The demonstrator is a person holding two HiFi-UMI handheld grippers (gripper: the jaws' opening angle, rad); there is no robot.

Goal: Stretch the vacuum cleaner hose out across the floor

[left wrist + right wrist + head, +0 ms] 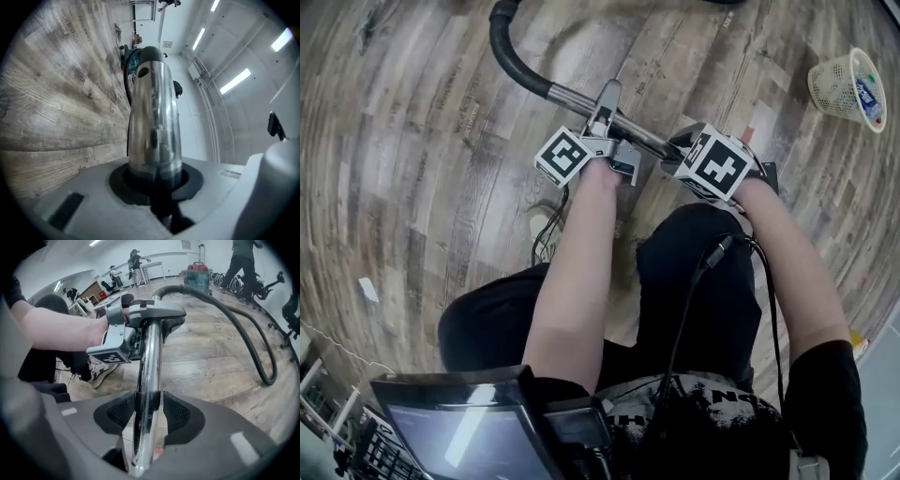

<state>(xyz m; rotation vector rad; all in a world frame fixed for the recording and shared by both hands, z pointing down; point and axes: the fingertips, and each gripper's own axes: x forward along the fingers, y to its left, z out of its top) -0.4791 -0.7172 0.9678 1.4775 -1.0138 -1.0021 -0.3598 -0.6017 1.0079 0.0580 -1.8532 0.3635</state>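
Observation:
A chrome wand tube (581,101) runs slantwise above the wooden floor and joins a black ribbed hose (511,52) that curves away at the top. My left gripper (607,105) is shut on the tube near the hose end; its own view shows the tube (154,117) standing clamped between the jaws (157,178). My right gripper (680,142) holds the other end. There the tube (147,380) sits between the black pads, which lie against both its sides (143,416). The hose (243,333) loops over the floor to a red and green vacuum cleaner (197,277).
A white mesh basket (848,86) stands on the floor at the far right. A small white scrap (368,289) lies to the left. The person's shoe (542,223) and black-clad legs are just below the grippers. People, tables and an exercise bike (262,282) fill the room's far end.

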